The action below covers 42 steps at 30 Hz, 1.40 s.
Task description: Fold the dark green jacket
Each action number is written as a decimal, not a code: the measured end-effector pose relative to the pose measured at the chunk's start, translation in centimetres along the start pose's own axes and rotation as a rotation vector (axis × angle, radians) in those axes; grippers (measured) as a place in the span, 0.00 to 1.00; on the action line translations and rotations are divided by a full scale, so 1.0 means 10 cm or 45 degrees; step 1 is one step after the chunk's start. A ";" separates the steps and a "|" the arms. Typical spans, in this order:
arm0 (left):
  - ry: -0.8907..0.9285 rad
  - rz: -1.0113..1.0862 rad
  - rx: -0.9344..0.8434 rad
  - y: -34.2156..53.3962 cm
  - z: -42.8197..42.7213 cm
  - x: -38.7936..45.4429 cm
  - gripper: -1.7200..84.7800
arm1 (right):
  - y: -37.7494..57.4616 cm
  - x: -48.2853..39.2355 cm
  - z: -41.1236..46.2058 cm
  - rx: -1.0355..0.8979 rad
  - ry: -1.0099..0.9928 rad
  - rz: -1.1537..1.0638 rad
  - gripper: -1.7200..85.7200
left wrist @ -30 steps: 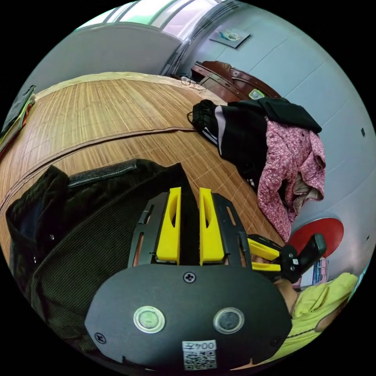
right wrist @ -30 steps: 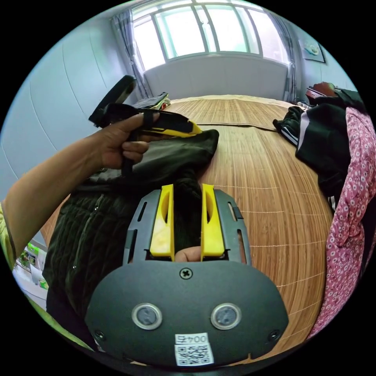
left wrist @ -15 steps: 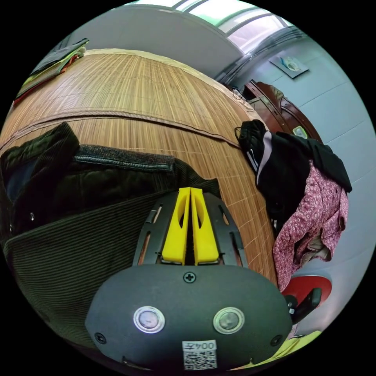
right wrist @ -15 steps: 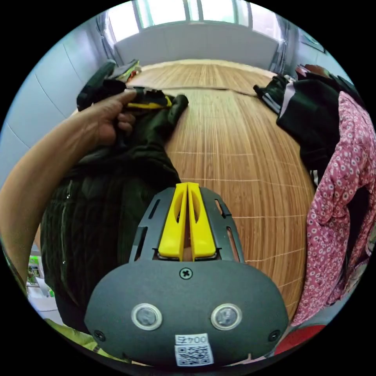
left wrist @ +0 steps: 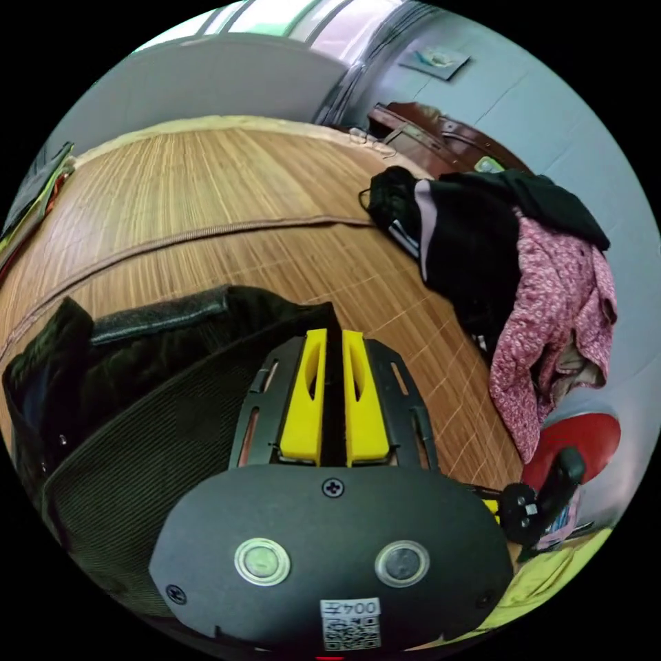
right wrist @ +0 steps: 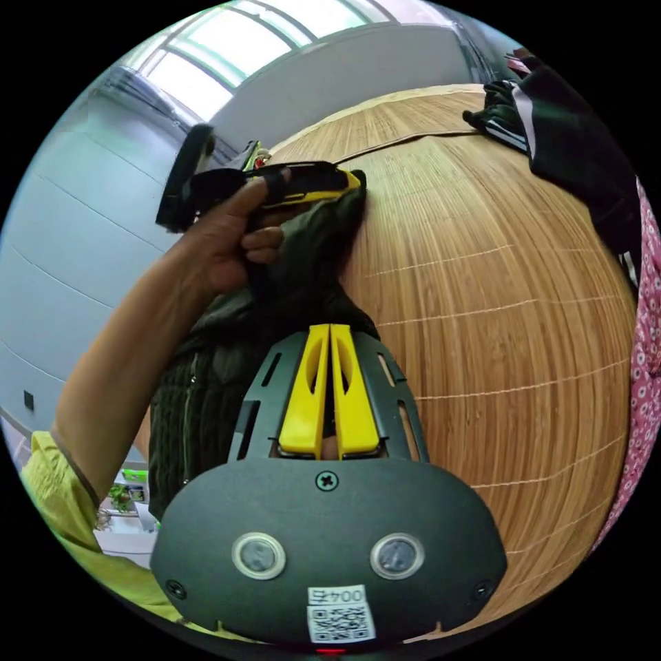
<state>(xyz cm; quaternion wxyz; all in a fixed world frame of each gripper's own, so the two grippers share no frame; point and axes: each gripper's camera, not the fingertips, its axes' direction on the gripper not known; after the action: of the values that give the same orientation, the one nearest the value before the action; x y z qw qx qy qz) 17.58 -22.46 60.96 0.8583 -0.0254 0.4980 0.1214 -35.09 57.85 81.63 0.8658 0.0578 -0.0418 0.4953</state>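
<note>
Bamboo mat covers the bed, with the dark green jacket lying on its near side. Left tool has jaws drawn narrow over a jacket edge with dark cloth in the gap; a true pinch is likely. Right tool has jaws nearly together at the jacket's edge; grip unclear. Spare clothes pile sits well apart, keeping the fold area free.

The dark green jacket lies bunched on the bamboo mat, its ribbed corduroy face up.
</note>
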 end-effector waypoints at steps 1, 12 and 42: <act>-0.002 -0.014 0.014 -0.01 0.00 0.01 0.06 | 0.00 0.00 0.01 0.002 0.018 -0.007 0.01; -0.063 0.062 0.368 1.54 -1.43 0.22 0.10 | 0.01 0.34 -0.05 0.027 -0.116 0.050 0.01; -1.073 -0.350 0.065 3.84 -1.92 -0.60 0.03 | 0.01 0.92 -0.20 0.060 -0.155 0.090 0.01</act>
<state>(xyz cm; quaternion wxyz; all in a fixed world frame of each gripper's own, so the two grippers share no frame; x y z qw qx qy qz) -10.53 10.52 59.40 0.9948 -0.0184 0.0996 -0.0064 -30.46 66.00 80.80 0.8420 0.1066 -0.0846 0.5221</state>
